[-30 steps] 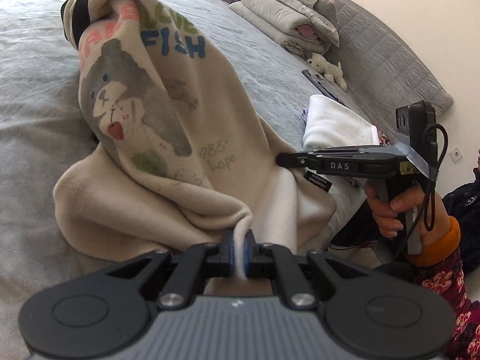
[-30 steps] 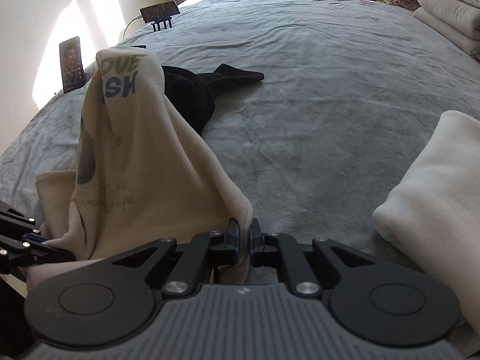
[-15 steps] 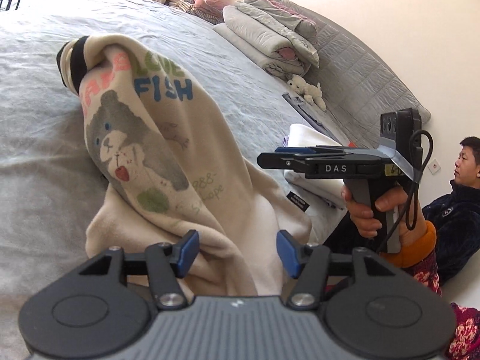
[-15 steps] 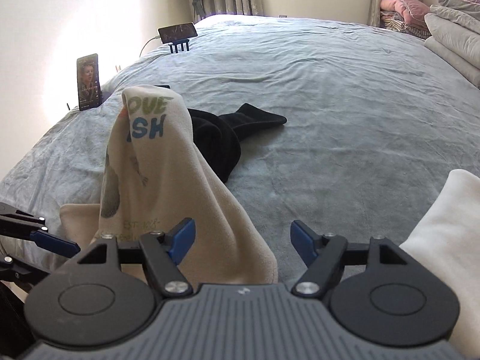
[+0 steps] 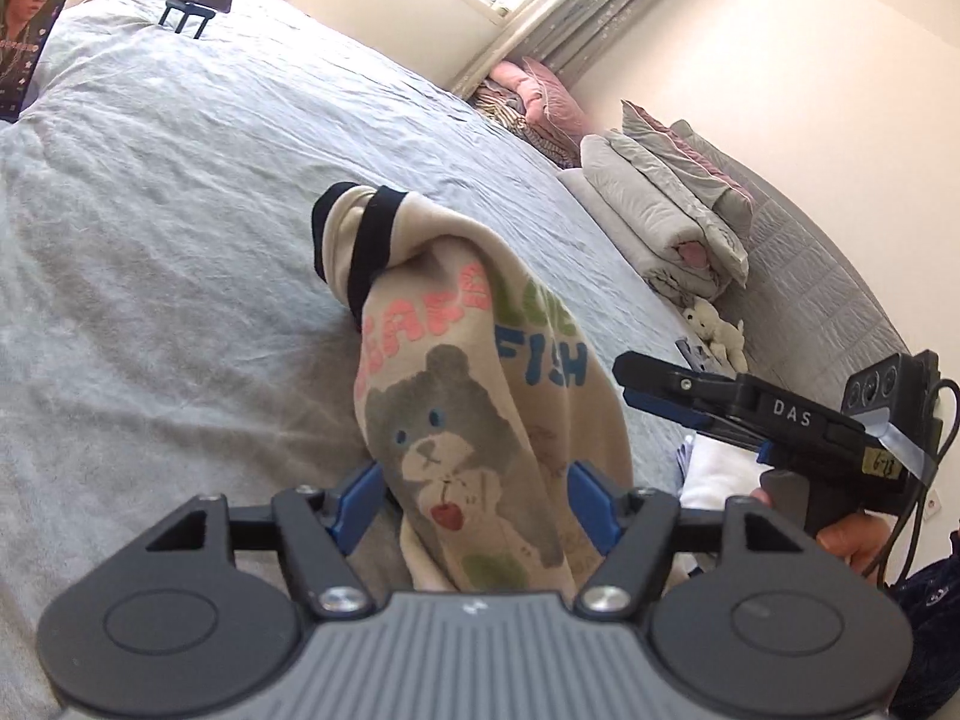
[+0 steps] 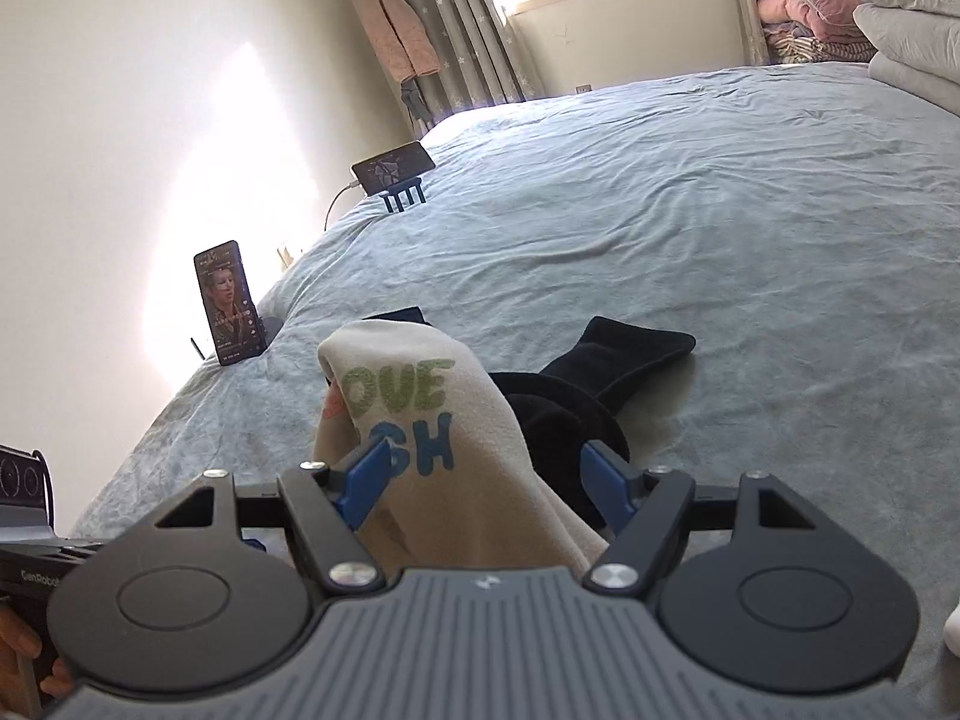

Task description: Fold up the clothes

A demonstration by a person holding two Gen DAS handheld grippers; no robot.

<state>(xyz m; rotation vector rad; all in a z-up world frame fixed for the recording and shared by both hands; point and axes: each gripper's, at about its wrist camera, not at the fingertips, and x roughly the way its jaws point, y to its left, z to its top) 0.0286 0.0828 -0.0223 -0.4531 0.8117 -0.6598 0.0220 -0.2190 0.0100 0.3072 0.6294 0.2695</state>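
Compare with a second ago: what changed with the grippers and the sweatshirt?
Both grippers let go of the cream sweatshirt. The left gripper is opening further, cloth lying loose between its jaws; the right gripper stands open. Both pulled back and up. The sweatshirt stays heaped on the bed, over the black garment.

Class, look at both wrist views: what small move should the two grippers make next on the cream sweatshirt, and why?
Probably lower both and re-grip the cream sweatshirt to flatten it. It stands bunched on the bed. The left gripper jaws are opening and the right gripper jaws stand wide, neither pinching cloth.
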